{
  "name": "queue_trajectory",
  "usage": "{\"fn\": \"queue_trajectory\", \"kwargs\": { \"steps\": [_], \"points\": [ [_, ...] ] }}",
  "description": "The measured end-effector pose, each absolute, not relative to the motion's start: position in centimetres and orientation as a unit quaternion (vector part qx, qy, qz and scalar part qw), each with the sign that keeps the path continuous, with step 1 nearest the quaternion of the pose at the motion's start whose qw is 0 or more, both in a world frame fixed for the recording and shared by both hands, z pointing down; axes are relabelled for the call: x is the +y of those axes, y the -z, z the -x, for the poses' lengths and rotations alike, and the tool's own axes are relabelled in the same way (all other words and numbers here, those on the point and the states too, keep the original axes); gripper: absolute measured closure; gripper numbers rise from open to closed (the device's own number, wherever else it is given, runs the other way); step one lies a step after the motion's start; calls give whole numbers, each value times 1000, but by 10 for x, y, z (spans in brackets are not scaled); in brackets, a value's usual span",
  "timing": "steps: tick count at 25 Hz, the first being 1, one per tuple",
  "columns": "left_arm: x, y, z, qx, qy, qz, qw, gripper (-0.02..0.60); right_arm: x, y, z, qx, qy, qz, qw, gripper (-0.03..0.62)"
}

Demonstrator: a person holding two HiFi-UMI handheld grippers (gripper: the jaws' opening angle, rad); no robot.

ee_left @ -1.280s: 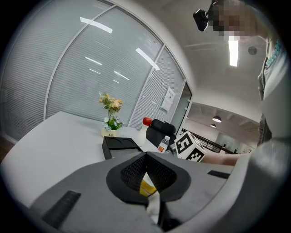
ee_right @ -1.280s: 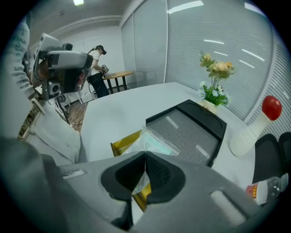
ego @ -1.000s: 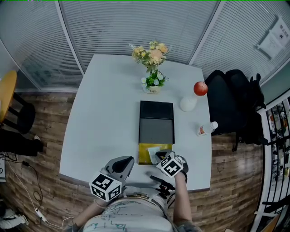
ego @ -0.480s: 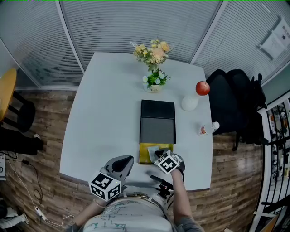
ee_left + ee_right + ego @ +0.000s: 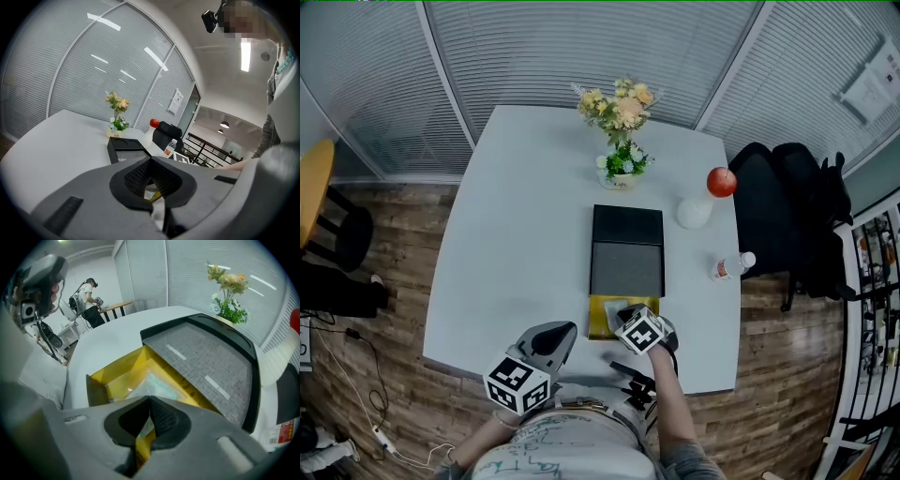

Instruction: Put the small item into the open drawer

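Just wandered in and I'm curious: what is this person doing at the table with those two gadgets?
A person works with a hand-held gripper in each hand. The right hand-held gripper is clamped on a small clear packet and points down into the open yellow drawer of a black box. The packet is not yet let go. The left hand-held gripper is shut and empty, near the table edge.

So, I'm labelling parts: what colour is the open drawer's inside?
Yellow; the drawer shows best in the right gripper view.
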State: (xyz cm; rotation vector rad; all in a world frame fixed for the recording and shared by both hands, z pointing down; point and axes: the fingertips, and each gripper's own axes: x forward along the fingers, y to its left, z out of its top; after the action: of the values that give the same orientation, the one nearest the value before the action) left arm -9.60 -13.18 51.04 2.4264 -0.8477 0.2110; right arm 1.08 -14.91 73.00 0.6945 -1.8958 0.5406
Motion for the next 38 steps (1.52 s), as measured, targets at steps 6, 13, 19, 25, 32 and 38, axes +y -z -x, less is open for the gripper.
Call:
{"fn": "queue_trajectory", "kwargs": {
  "steps": [6, 13, 19, 25, 32, 38],
  "points": [
    [-133, -510, 97, -316, -77, -903, 280, 584, -150, -733, -11, -783, -222, -288, 505, 588],
    [-133, -512, 94, -309, -81, -905, 281, 583, -150, -734, -10, -778, -219, -297, 508, 588],
    [-131, -513, 93, -308, -80, -906, 280, 584, -150, -736, -11, -775, -215, -304, 511, 588],
    [-129, -511, 94, -307, -79, -906, 280, 584, -148, -735, -10, -775, -217, -306, 509, 588],
    [-130, -512, 92, -300, -81, -908, 282, 584, -151, -736, -11, -776, -220, -310, 504, 588],
    [-129, -511, 89, -299, -80, -909, 279, 584, -149, -735, -12, -775, -218, -313, 503, 588]
  ]
}}
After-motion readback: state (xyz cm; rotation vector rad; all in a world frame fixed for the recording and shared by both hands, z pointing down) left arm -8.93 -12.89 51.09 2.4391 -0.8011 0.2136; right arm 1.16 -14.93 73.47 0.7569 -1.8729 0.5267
